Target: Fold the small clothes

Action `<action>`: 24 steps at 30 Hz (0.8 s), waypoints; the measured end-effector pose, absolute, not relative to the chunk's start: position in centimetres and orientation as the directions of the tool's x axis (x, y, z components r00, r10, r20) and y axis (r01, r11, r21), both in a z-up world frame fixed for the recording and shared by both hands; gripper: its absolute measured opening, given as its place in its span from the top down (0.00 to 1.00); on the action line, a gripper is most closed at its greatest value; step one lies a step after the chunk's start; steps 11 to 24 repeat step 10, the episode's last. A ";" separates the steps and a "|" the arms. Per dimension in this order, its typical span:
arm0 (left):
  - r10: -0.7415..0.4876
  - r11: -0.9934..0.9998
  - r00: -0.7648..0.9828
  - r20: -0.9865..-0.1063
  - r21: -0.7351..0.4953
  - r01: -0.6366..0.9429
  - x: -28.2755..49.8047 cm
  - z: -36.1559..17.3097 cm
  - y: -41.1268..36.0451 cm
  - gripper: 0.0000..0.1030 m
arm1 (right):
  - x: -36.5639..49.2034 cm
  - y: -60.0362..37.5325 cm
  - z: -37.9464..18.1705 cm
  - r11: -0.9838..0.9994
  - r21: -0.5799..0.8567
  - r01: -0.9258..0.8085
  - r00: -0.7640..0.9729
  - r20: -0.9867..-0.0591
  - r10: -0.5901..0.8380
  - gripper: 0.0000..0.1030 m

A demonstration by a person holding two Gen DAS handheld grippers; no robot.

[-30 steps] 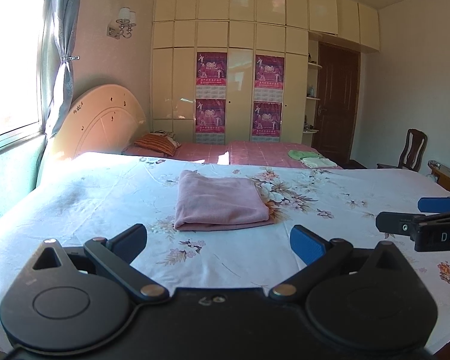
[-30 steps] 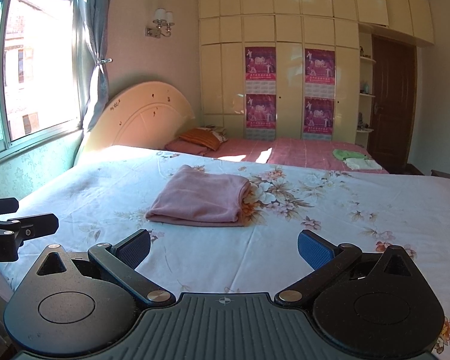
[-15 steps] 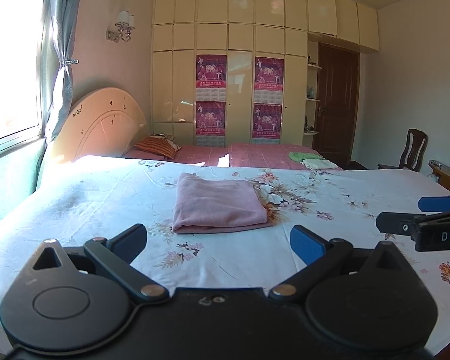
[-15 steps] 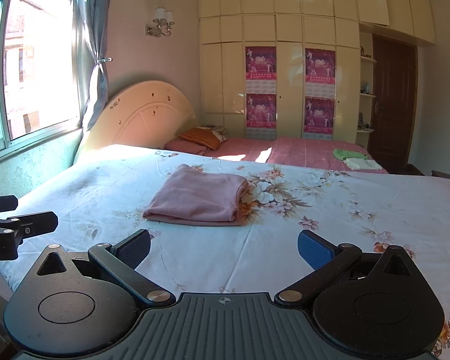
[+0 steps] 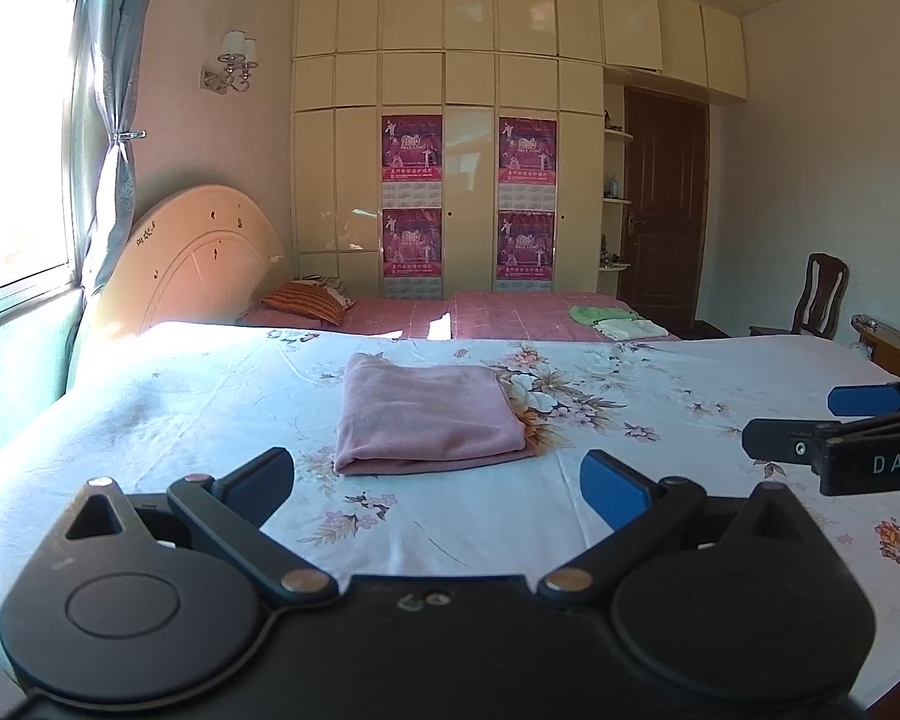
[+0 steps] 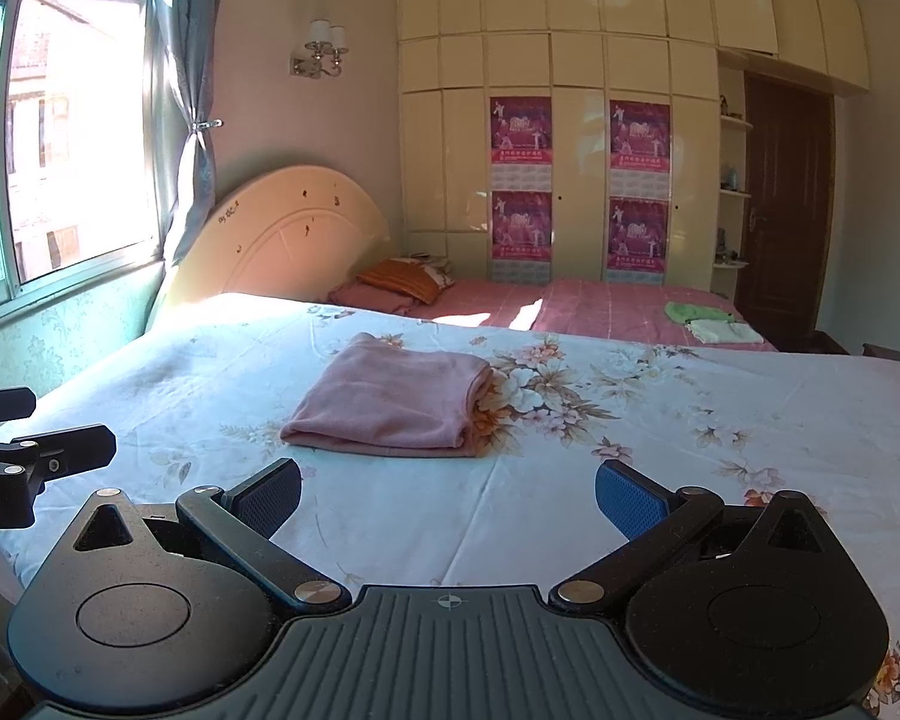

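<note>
Pink garment [image 5: 426, 420], already folded into a neat rectangle, is lying mid-bed [image 5: 210, 420]; left gripper [image 5: 438, 480] and right gripper [image 6: 448, 492] are hovering near the bed's near edge, fingers spread wide, gripping nothing.

A bed with a floral sheet [image 5: 660, 396] fills the foreground. A cream curved headboard [image 5: 204, 252] is set below a sunlit window [image 6: 72, 144] with a tied curtain [image 6: 192, 138]. Behind, a pink-covered bed [image 6: 600, 303] is seen before a cream wardrobe [image 5: 468, 138] carrying purple posters [image 5: 411, 150]. A dark door [image 5: 663, 210] and a wooden chair [image 5: 819, 297] are placed at right.
</note>
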State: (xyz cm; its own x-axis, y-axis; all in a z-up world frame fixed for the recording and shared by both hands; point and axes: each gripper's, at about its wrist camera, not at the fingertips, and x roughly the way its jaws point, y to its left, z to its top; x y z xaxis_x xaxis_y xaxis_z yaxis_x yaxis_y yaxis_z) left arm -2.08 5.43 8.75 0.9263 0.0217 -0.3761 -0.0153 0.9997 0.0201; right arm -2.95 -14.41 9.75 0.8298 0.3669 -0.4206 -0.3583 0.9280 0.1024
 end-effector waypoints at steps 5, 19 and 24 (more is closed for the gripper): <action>0.031 0.999 0.928 -0.372 0.021 -0.025 -2.2 8.9 5.3 0.01 | -2.8 -14.4 9.9 0.925 0.103 -0.366 0.828 -0.418 0.374 0.00; 0.039 0.999 0.927 -0.372 0.020 -0.034 -2.2 9.0 5.0 0.01 | -2.6 -14.3 9.8 0.920 0.100 -0.378 0.823 -0.418 0.384 0.00; 0.039 0.999 0.927 -0.372 0.020 -0.034 -2.2 9.0 5.0 0.01 | -2.6 -14.3 9.8 0.920 0.100 -0.378 0.823 -0.418 0.384 0.00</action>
